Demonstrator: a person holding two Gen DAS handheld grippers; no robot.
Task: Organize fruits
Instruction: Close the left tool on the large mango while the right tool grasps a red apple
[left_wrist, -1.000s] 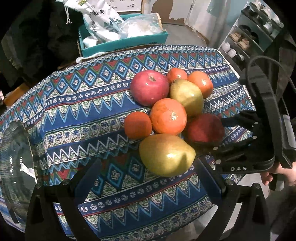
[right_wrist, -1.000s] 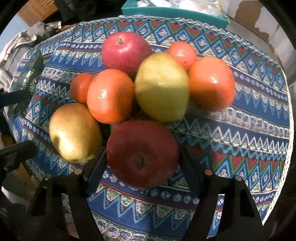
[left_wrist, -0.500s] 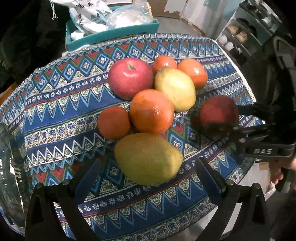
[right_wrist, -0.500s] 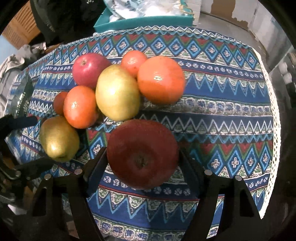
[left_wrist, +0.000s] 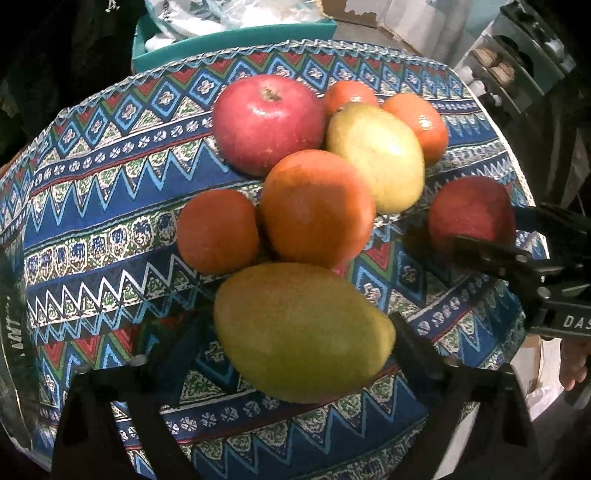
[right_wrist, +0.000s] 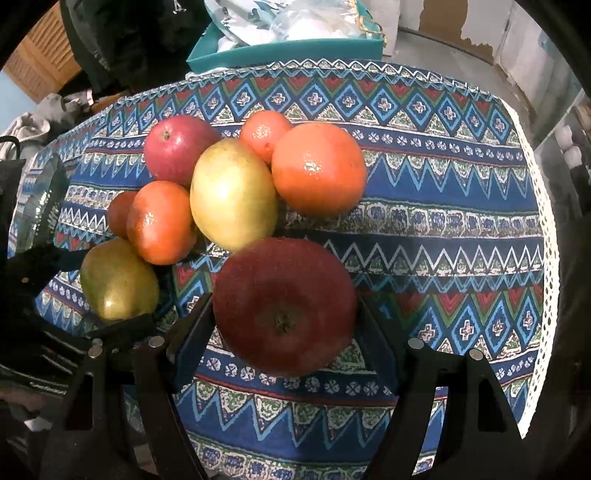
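A green-yellow pear lies at the near side of the fruit pile on the patterned tablecloth. My left gripper straddles this pear from above with its jaws closing; a gap still shows at the left finger. A dark red apple sits gripped in my right gripper, lifted to the right of the pile. The left wrist view shows that apple at the right edge. The pile also holds a red apple, a yellow pear, a big orange and small tangerines.
A clear glass bowl stands at the table's left end. A teal box with plastic bags sits behind the table. The cloth's lace edge marks the right rim, with bare cloth to the right of the fruit. Shelving stands further right.
My left gripper sank closer onto the green-yellow pear and its jaws narrowed. The right gripper carried the dark red apple away from the pile to the right.
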